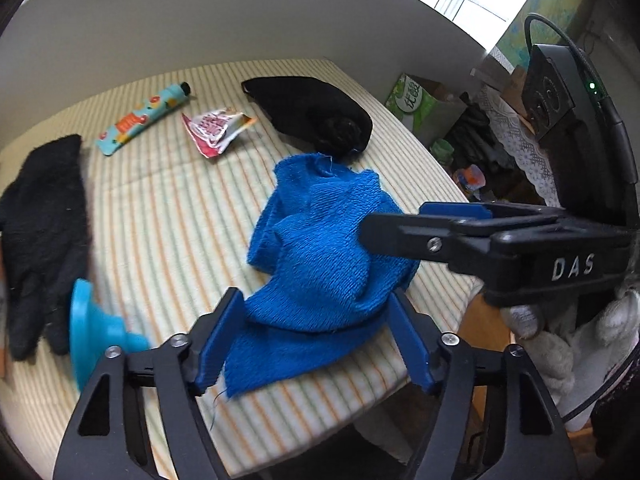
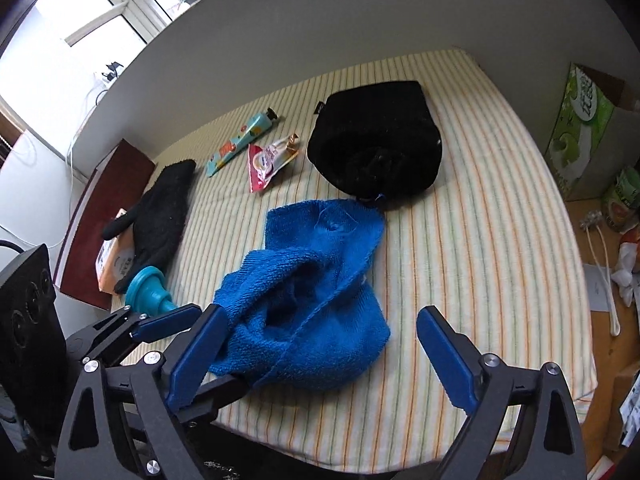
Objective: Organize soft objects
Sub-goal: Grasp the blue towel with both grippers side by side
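A crumpled blue knit cloth (image 1: 320, 248) lies on the striped table (image 1: 168, 216); it also shows in the right wrist view (image 2: 312, 296). My left gripper (image 1: 316, 340) is open, its jaws on either side of the cloth's near edge. My right gripper (image 2: 320, 356) is open around the cloth's near part; it also enters the left wrist view (image 1: 384, 224) from the right, over the cloth. A black beanie (image 1: 316, 118) (image 2: 380, 140) lies behind the cloth. A black glove (image 1: 44, 236) (image 2: 160, 208) lies at the left.
A patterned tube (image 1: 144, 122) (image 2: 240, 144) and a pink-white sachet (image 1: 216, 128) (image 2: 272, 160) lie at the back. A teal plastic funnel-like piece (image 1: 94, 332) (image 2: 148, 288) sits near the glove. A green box (image 2: 584, 128) and clutter stand beyond the table's right edge.
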`<state>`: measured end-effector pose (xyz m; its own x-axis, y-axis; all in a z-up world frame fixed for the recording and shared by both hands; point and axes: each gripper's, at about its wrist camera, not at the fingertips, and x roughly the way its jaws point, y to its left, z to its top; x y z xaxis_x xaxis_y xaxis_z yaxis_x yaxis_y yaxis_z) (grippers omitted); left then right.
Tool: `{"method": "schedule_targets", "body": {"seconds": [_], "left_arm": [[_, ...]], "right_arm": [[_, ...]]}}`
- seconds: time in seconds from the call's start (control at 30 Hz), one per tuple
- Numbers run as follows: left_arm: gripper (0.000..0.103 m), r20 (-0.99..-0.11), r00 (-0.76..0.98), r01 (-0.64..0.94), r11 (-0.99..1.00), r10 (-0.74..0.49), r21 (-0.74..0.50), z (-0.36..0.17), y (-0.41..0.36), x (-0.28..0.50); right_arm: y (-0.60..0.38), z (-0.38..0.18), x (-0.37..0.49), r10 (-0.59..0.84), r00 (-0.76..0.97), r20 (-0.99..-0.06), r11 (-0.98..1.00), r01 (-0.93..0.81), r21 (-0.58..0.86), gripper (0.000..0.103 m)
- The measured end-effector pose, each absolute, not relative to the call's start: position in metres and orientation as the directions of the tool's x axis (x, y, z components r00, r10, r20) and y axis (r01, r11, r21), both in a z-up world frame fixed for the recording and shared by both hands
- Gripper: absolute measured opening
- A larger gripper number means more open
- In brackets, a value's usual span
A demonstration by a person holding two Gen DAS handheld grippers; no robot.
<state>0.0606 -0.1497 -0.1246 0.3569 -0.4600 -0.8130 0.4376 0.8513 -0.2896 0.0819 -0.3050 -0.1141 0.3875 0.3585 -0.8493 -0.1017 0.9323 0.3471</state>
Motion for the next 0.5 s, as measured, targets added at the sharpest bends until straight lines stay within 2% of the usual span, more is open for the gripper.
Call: {"method": "schedule_targets", "body": {"seconds": [0.1,0.23,0.3,0.33,0.5], "left_arm": [[0.054,-0.809,0.337,0.439,0.841,-0.481,-0.317,-0.130,-0.153,0.066],[0.033,-0.806,0.309,0.448,0.825,-0.506,-0.346,-0.135,-0.155,0.066],[0.028,-0.804,0.307,0.453,0.821,-0.510,-0.347,-0.137,-0.157,0.067],[0.025,-0.802,0.305,0.456,0.818,-0.513,-0.350,-0.138,-0.158,0.067],[0.019,-0.791,0.305,0.462,0.809,-0.530,-0.364,-0.136,-0.158,0.068]], "right_arm": [[-0.304,-0.122,0.087,0.389,0.360,-0.848,0.920,-0.098,0.380,0.084],[-0.301,-0.129,0.090,0.423,0.329,-0.844,0.904,-0.095,0.416,0.064],[-0.299,-0.130,0.090,0.434,0.322,-0.842,0.900,-0.105,0.424,0.054],[-0.298,-0.129,0.090,0.443,0.315,-0.839,0.896,-0.110,0.431,0.046],[-0.294,-0.127,0.092,0.463,0.305,-0.832,0.885,-0.113,0.451,0.033]]}}
